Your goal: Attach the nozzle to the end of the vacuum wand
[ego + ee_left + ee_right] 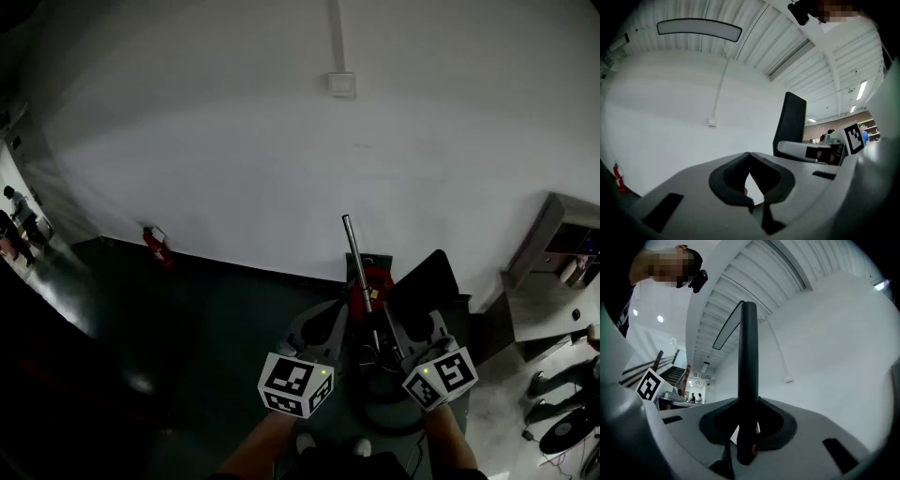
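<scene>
The vacuum wand [354,253] is a thin silver tube that rises in front of the white wall, above a red vacuum part [371,287]. My right gripper [386,330] is shut on the wand's lower part. In the right gripper view the wand [749,357] stands dark and upright between the pads [749,430]. My left gripper [330,319] is just left of the wand, shut with nothing in it, and its tips [749,158] meet. No nozzle shows clearly in any view.
A black upright panel [427,277] stands right of the wand. Dark hose loops [384,398] lie on the floor below the grippers. A red fire extinguisher [155,246] leans by the wall. A cabinet [562,246] stands at the right. People [19,220] are far off at the left.
</scene>
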Available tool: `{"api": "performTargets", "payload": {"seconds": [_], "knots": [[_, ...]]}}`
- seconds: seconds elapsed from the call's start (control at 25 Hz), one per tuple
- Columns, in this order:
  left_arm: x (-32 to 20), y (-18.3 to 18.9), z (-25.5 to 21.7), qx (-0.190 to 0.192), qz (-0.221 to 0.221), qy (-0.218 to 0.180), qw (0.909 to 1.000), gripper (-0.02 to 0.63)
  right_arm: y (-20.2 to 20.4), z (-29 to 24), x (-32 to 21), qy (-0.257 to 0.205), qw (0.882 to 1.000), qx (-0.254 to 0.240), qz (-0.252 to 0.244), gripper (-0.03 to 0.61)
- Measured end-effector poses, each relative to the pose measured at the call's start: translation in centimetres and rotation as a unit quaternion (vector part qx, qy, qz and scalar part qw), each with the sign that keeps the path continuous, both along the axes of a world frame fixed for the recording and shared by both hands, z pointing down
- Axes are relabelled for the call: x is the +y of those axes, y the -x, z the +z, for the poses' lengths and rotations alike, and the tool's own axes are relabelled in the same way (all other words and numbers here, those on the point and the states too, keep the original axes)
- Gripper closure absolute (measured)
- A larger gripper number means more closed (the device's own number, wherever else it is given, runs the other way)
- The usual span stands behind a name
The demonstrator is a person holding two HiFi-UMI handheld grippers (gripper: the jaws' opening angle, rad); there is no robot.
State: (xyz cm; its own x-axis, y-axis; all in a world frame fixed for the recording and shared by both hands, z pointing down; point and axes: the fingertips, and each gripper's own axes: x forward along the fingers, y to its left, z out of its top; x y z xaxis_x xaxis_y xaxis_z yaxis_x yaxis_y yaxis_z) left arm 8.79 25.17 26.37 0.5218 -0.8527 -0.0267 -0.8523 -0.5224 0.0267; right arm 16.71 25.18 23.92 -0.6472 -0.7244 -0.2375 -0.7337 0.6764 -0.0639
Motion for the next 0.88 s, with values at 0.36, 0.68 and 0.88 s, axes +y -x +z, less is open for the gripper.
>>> {"api": "performTargets", "payload": {"seconds": [0.36, 0.68, 0.88], "knots": [[0.6, 1.4, 1.3, 0.009, -0.008, 0.021, 0.9997, 0.611, 1.4, 1.6, 0.5, 0.024, 1.000, 0.004, -0.010, 0.485], [1.1, 2.7, 1.7, 0.013, -0.008, 0.027, 0.9995, 0.610, 1.9, 1.8, 0.7, 0.038, 0.999, -0.019, -0.011, 0.483], [1.3, 3.7, 2.2, 0.014, -0.004, 0.033, 0.9994, 0.610, 2.6, 2.3, 0.7, 0.049, 0.998, -0.029, -0.011, 0.484]]}}
